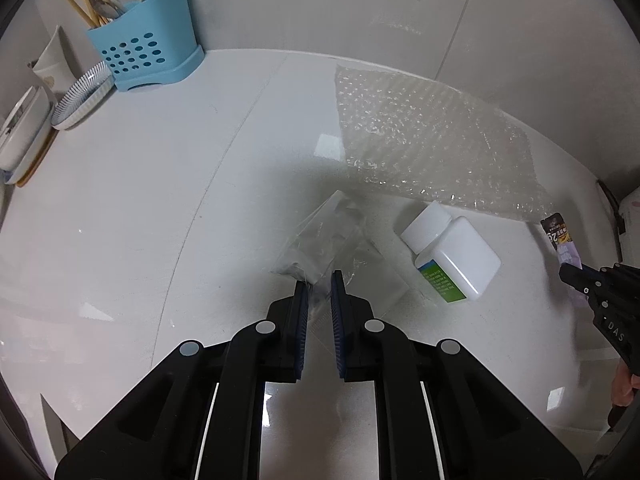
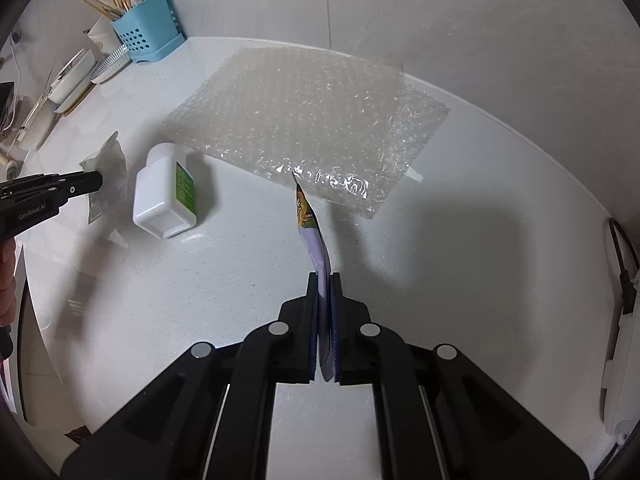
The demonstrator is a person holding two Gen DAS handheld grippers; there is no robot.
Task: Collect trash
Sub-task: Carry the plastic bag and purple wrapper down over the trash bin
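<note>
The clear plastic bag (image 1: 328, 240) could slide free of the left gripper (image 1: 320, 280), since only a thin corner seems caught between its jaws, though the film is hard to read. The right gripper (image 2: 325, 280) has its jaws closed flat on the purple sachet (image 2: 316, 240), which juts ahead of them. The white bottle (image 2: 166, 196) and bubble wrap (image 2: 308, 128) lie on the bench (image 2: 460, 240) beyond both.

left gripper (image 1: 319, 280): pointing steeply down, jaws pinched on clear plastic bag (image 1: 332, 236) | right gripper (image 2: 324, 280): pointing steeply down, jaws clamped on sachet (image 2: 314, 236), left gripper at its 9 o'clock
</note>
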